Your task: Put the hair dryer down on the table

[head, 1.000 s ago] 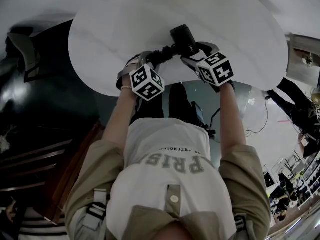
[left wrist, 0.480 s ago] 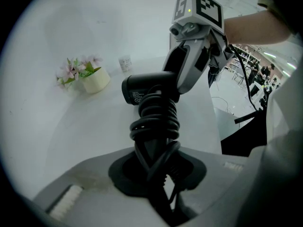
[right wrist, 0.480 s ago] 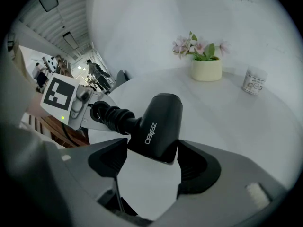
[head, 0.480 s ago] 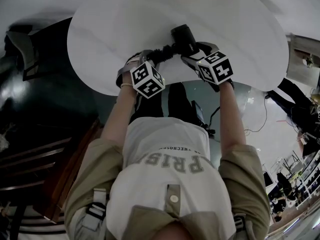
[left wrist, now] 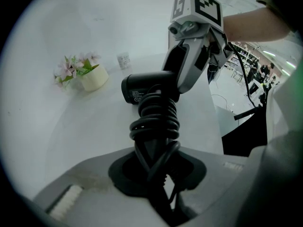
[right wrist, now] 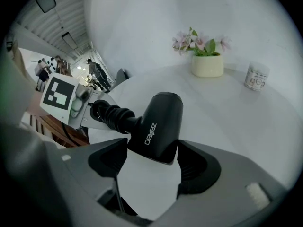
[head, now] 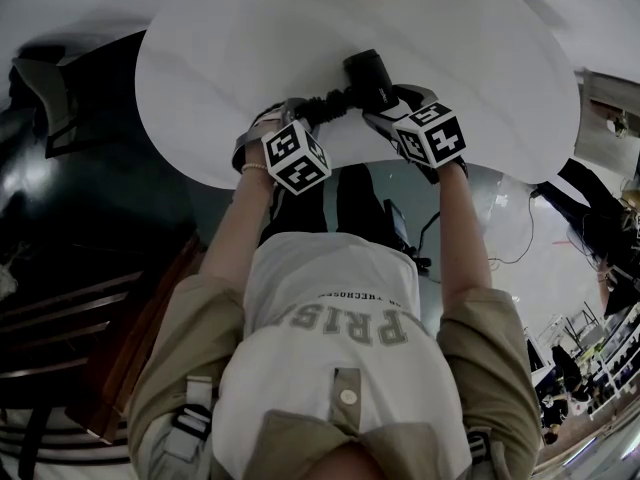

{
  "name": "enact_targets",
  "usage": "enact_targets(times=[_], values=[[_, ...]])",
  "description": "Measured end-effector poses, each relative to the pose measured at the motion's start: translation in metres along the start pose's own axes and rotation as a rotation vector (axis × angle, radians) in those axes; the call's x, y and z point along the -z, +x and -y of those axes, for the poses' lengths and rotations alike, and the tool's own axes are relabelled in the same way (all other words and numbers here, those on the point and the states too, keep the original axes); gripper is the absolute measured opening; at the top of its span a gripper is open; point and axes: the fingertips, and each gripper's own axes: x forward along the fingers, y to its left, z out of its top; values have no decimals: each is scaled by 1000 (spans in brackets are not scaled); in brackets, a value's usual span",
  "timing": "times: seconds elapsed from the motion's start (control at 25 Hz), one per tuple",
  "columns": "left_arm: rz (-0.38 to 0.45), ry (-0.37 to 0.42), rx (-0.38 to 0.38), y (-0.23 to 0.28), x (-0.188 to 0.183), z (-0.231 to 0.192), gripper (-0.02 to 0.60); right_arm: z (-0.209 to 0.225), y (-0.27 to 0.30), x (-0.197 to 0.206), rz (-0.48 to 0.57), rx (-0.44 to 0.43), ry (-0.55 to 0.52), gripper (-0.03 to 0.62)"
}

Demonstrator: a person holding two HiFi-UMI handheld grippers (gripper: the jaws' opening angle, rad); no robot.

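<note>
A black hair dryer (head: 365, 73) hangs low over the near edge of the white round table (head: 230, 58), held between both grippers; whether it touches the tabletop I cannot tell. My left gripper (head: 303, 116) is shut on its handle, which has the black cord (left wrist: 155, 122) coiled around it. In the left gripper view the handle runs up from my jaws to the barrel (left wrist: 144, 86). My right gripper (head: 385, 103) is shut on the barrel (right wrist: 158, 122), its pads pressing both sides. The left gripper (right wrist: 78, 109) shows at the handle end in the right gripper view.
A cream pot of pink flowers (right wrist: 207, 63) and a small white jar (right wrist: 257, 77) stand at the far side of the table. Dark furniture (head: 60, 108) sits left of the table. Cables lie on the floor at right (head: 510, 238). People stand far off (right wrist: 97, 74).
</note>
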Motion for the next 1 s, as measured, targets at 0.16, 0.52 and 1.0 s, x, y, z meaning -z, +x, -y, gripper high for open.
enact_targets(times=[0.16,0.52,1.0], values=[[-12,23,-26,3,0,-2,95,2,2,3,-12,-4,5,334],[-28,37,-39,4,2,-2,103,2,1,2,2,2,29,327],[-19,-18,75,-3,9,12,289,2,1,1,14,5,39,325]])
